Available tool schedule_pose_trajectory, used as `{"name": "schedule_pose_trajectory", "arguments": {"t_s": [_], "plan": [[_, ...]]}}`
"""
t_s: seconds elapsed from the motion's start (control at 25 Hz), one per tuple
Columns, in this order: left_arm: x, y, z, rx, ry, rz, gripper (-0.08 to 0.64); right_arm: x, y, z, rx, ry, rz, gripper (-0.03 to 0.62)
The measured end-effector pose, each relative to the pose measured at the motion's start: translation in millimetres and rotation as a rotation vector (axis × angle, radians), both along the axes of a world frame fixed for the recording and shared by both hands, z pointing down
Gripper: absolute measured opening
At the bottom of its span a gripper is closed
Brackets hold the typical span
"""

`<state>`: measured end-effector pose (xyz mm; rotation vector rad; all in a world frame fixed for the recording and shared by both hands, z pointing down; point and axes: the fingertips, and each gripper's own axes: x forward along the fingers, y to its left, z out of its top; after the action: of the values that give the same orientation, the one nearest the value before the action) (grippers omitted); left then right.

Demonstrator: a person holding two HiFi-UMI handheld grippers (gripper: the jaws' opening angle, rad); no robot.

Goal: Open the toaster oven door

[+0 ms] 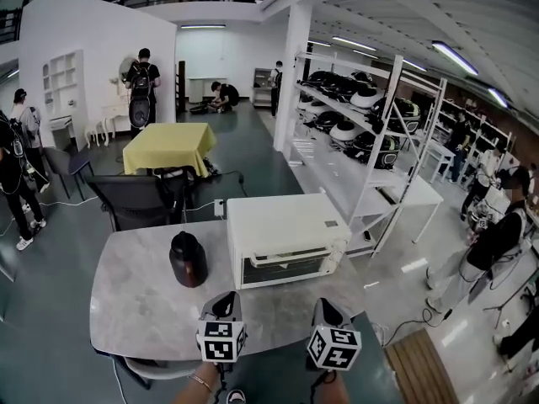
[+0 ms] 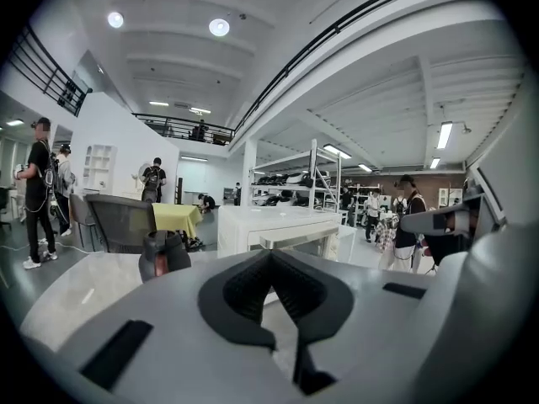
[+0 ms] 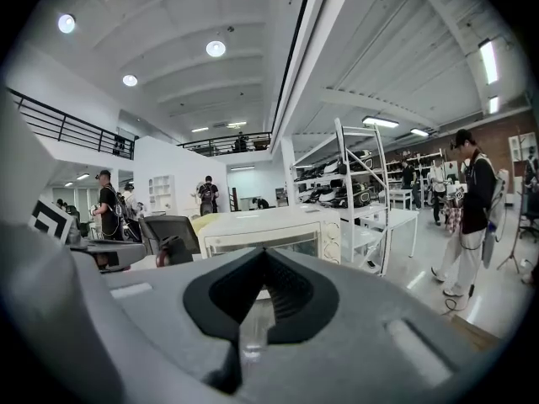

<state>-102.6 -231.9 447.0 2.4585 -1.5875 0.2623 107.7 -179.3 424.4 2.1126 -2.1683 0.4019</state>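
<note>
Head view: the white toaster oven (image 1: 286,238) sits at the worktop's (image 1: 135,301) right edge, door (image 1: 285,266) shut, with a dark jug (image 1: 188,259) just left of it. The left tongs (image 1: 225,298) and right tongs (image 1: 328,304) hover over the near edge, apart from the oven.

Left gripper view: tongs pressed together on nothing, oven ahead.

Right gripper view: same deal, pressed together and empty.

Toaster oven (image 1: 286,238) on table (image 1: 139,310), jug (image 1: 188,259) left of it, chair (image 1: 135,202) behind
</note>
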Motion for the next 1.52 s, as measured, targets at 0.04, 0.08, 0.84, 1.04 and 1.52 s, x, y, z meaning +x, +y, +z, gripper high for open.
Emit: {"name": "schedule_pose_trajectory", "arguments": {"t_s": [0.04,0.08,0.84,1.04,1.52], "plan": [[-2,-13,-2,0.004,0.003,-0.001,-0.005,-1,-12,-3,0.004,0.003,0.001,0.005],[-5,-26,-4,0.006,0.007,-0.004,-0.005,-3,-24,-5,0.008,0.006,0.002,0.005],[-23,-128,8,-0.043,0.051,-0.082,-0.005,13,-130,-11,-0.007,0.029,0.011,0.005],[-13,-123,9,-0.054,0.054,-0.106,-0.005,22,-130,-16,-0.006,0.044,-0.016,0.005],[2,-113,13,-0.076,0.04,-0.123,-0.005,46,-120,-9,-0.012,0.017,-0.007,0.005]]}}
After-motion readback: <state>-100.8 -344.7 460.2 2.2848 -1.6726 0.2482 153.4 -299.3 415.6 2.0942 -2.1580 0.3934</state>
